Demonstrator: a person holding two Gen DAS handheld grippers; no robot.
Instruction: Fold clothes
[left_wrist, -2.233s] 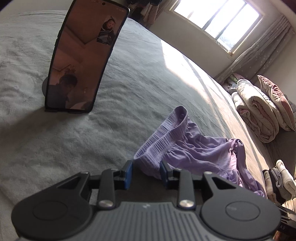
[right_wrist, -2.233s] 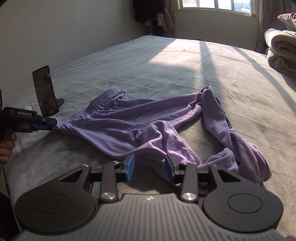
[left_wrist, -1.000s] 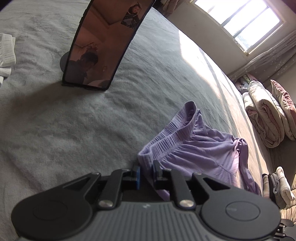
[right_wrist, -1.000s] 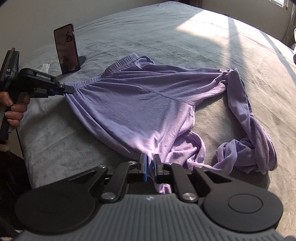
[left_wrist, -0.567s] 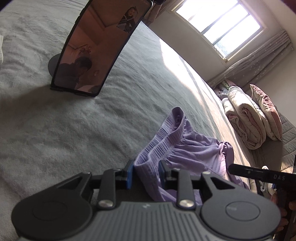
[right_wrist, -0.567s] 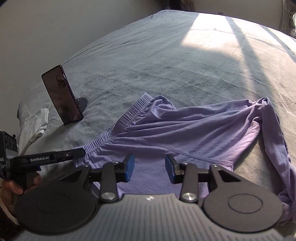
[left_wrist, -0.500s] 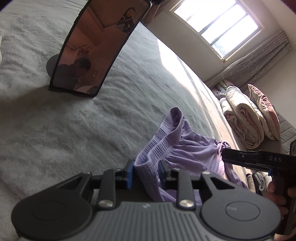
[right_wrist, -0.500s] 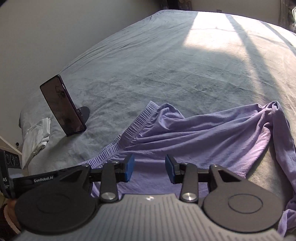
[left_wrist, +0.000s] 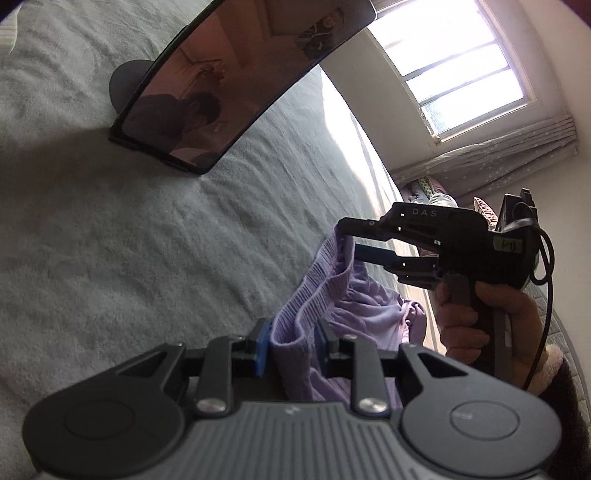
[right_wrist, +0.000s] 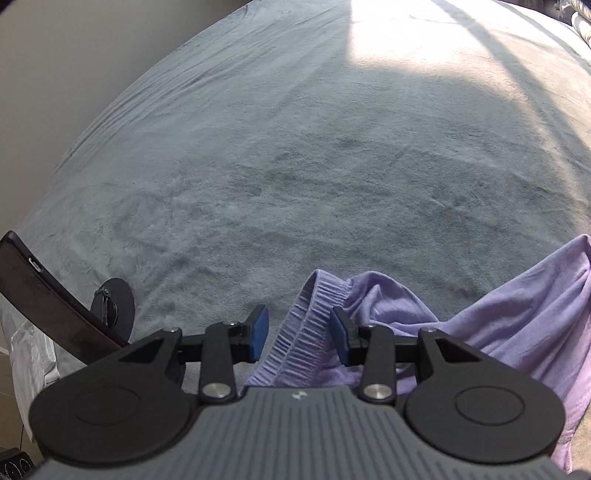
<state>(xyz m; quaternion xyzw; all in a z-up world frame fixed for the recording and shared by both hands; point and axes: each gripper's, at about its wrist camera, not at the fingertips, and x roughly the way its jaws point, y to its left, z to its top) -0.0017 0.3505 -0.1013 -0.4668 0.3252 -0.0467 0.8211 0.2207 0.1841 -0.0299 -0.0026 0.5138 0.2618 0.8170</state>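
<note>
Purple shorts (left_wrist: 362, 306) with a ribbed waistband lie on the grey bed; they also show in the right wrist view (right_wrist: 509, 317). My left gripper (left_wrist: 291, 347) has its jaws apart with a fold of the waistband (left_wrist: 295, 332) between them. My right gripper (right_wrist: 298, 332) is open, with the far end of the waistband (right_wrist: 314, 314) lying between its blue pads. In the left wrist view the right gripper (left_wrist: 351, 240) hangs over that far waistband corner, jaws apart.
A dark phone (left_wrist: 229, 81) leans on a round stand (right_wrist: 112, 301) on the bed (right_wrist: 295, 147) to the left. A white cloth (right_wrist: 26, 354) lies at the bed's left edge. A window (left_wrist: 461, 66), curtains and piled bedding are beyond the shorts.
My right gripper has let go of the shorts' leg, opened and moved left to the far waistband corner. My left gripper loosened from a tight grip to jaws apart around the waistband.
</note>
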